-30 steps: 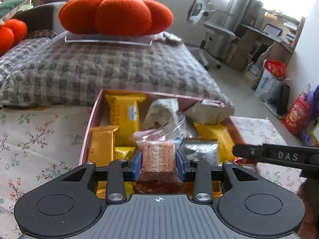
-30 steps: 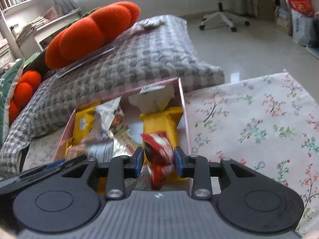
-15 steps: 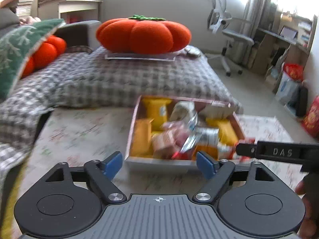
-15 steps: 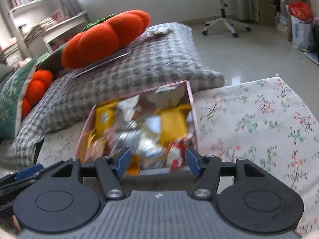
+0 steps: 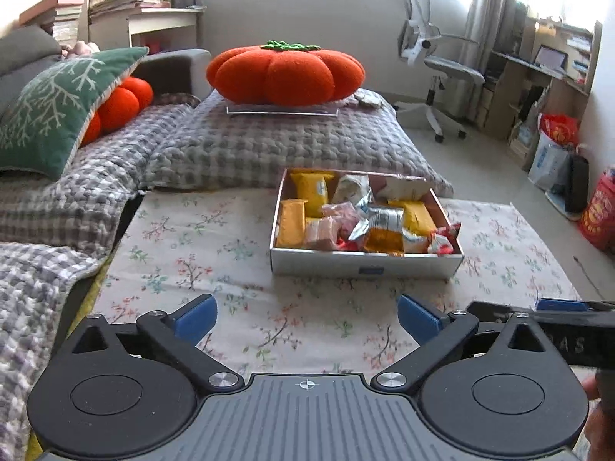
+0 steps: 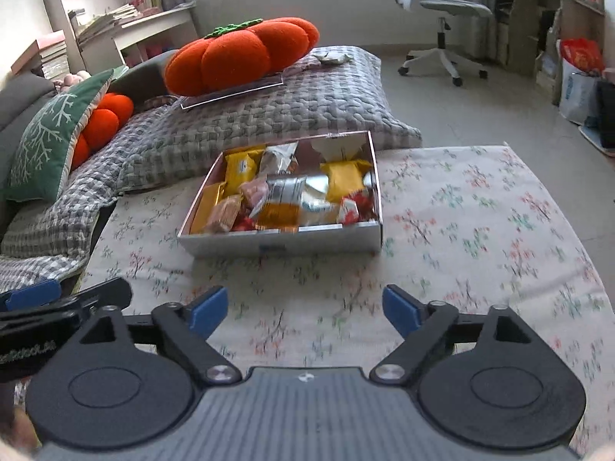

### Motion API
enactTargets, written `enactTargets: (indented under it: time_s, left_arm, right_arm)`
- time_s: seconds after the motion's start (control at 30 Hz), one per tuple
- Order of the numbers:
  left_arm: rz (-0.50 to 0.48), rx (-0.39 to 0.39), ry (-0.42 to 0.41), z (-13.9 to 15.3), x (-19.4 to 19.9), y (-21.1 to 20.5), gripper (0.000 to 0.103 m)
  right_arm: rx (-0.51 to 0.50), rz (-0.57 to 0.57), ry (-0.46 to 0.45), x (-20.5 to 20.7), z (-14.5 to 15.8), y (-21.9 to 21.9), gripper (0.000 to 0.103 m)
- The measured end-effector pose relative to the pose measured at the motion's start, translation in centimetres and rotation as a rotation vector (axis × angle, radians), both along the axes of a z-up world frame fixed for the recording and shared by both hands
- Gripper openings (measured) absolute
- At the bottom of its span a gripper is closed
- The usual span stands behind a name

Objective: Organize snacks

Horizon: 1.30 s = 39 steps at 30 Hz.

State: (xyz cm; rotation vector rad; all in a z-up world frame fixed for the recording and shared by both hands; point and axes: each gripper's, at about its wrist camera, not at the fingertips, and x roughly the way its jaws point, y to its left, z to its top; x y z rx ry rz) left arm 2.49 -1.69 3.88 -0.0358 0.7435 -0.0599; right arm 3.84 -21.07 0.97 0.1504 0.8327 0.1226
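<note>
Print on the snack wrappers [image 5: 378,226] is too small to read. The box [image 6: 282,239] label is blurred. The right gripper [image 5: 557,320] runs off the left wrist view's edge.

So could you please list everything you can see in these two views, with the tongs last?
Box: one, white outside, on the flowered cloth.
Snack packets: several, yellow, silver, pink and red, all inside the box.
Flowered cloth: one, cream with small sprigs, under the box.
Pumpkin cushion: one large, orange with green stem, on the checked blanket; a smaller orange one to the left.
Green cushion: one, white branch pattern, far left.
Office chair: one, white and grey, back right.
Bags: several, red and white, by the desk.
Left tongs: open, empty.
Right tongs: open, empty.
</note>
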Motion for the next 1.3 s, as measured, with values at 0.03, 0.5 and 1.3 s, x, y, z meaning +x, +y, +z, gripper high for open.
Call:
enactTargets:
  time_s: [0.03,0.5,1.3]
  left_arm:
    - [-0.001,0.007,-0.003,0.2,-0.4,-0.1,0.101]
    - [0.014,-0.027,0.047,-1.6,-1.8,-0.1,0.103]
    - [-0.037,-0.023,0.112,-3.6,-0.1,-2.3,0.103]
  right_arm:
    - [-0.010,-0.005,-0.002,-0.5,0.1,0.1,0.091]
    - [-0.091,-0.031,0.006,-3.6,-0.8,-0.1,0.102]
    - [-0.166,-0.004,0.041,-3.3,-1.6,-1.2,0.102]
